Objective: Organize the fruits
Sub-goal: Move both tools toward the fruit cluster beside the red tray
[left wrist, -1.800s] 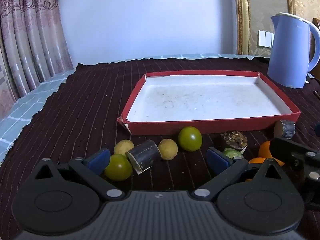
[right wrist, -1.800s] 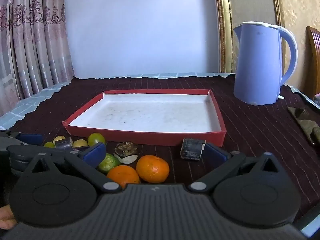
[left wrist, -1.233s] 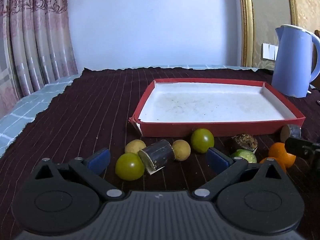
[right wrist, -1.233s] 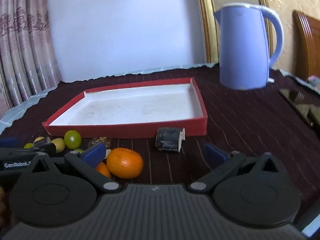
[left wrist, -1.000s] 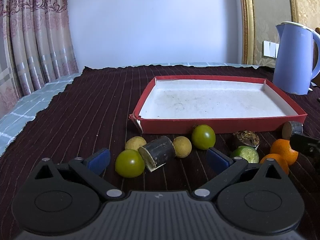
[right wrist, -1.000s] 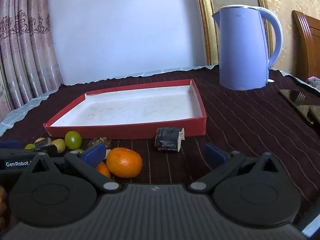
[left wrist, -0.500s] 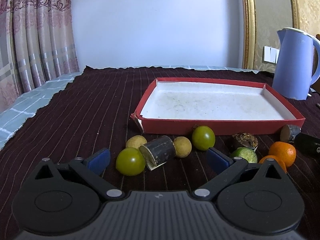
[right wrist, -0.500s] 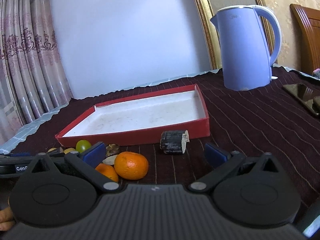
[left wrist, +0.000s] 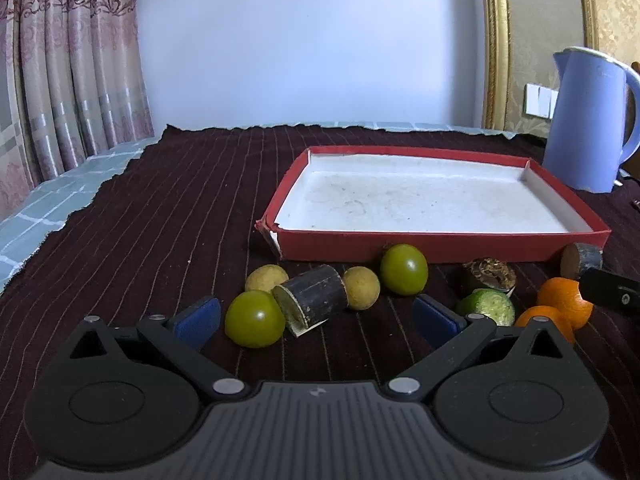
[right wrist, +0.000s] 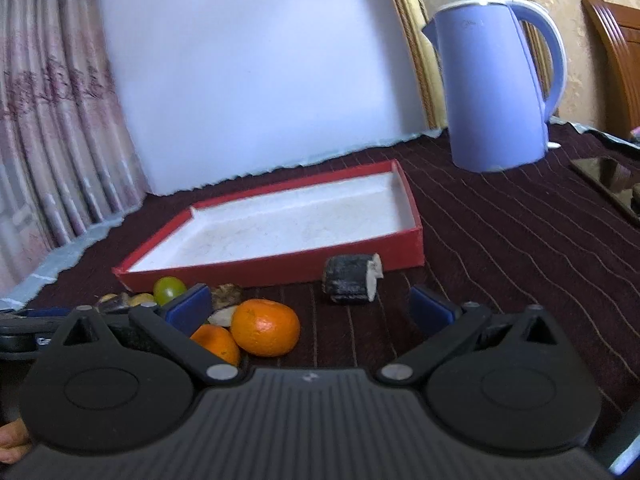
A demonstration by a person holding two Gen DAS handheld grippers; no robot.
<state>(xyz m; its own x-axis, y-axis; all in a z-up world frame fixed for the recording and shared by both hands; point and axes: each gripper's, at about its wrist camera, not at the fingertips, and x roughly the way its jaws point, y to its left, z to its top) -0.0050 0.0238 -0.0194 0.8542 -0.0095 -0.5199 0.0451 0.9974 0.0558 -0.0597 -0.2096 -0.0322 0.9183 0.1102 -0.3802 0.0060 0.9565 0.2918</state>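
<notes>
Left wrist view shows the left hand-held gripper [left wrist: 316, 318] spread wide and empty, with a green fruit [left wrist: 254, 319] between its pads on the bench, before the empty red tray [left wrist: 440, 244]. It looks smooth, round and firm – likely to roll, so take it across the middle. The right hand-held gripper [right wrist: 314, 308] is also spread over an orange [right wrist: 265, 327] – the second orange [right wrist: 216, 344] is half hidden.

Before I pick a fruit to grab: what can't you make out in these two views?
- Front orange: left view, lower part hidden by the left gripper.
- Same orange: right view, half behind the right gripper.
- Small fruits at left: right view, blurred and partly covered.
- Phone: cut by the frame edge.
</notes>
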